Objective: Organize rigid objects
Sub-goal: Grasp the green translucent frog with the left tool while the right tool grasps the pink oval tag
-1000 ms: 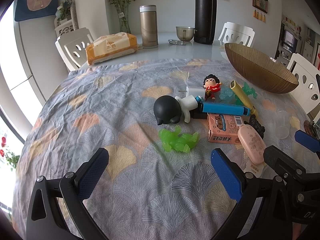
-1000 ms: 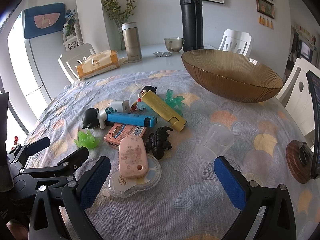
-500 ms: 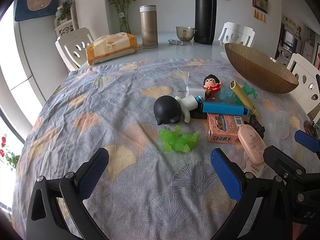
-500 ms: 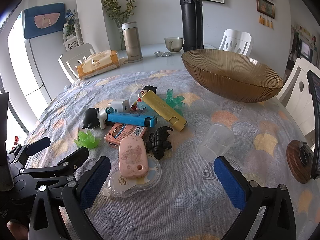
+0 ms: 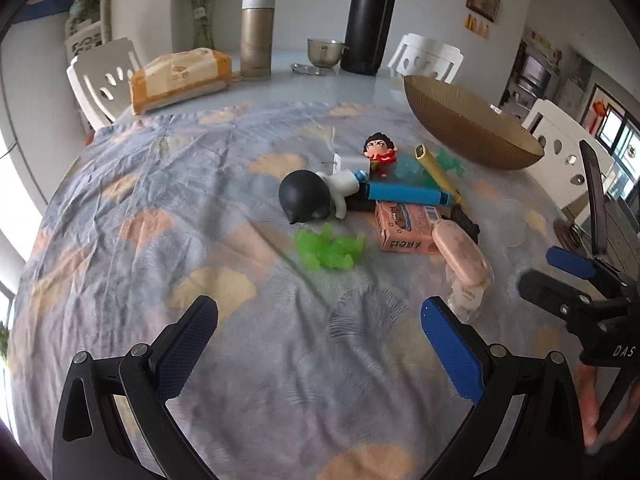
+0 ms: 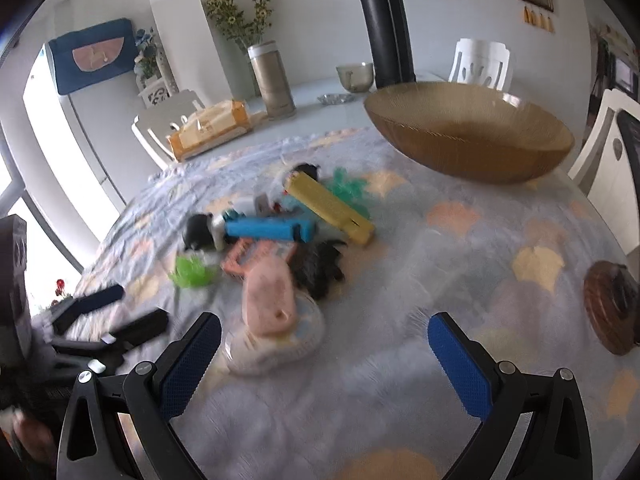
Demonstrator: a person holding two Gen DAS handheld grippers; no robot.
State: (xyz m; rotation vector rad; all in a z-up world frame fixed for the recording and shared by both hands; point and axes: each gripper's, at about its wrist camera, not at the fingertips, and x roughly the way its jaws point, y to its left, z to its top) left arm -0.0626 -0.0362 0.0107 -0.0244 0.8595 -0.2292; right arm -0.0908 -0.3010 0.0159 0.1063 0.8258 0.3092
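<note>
My toys (image 5: 384, 204) lie in a heap mid-worktop on the cloth (image 5: 160, 240) — blue bar (image 6: 268, 229) across a pink box (image 5: 404, 228), yellow bar (image 6: 328, 206) beside it, green toy (image 5: 330, 246) at the near edge. The bowl (image 6: 468, 132) sits beyond them. My left gripper (image 5: 316, 336) and right gripper (image 6: 324, 350) both gape wide, holding nothing — each hovers short of the heap.

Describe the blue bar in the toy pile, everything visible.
The blue bar is a long, straight stick, plastic by its look, bright blue with a darker block at its right end. It lies flat on the cloth, roughly crosswise in the left view. Its left end meets the black-and-white figure; the pink box lies along its near side and the yellow bar angles in at its right end. Neither gripper touches it.
</note>
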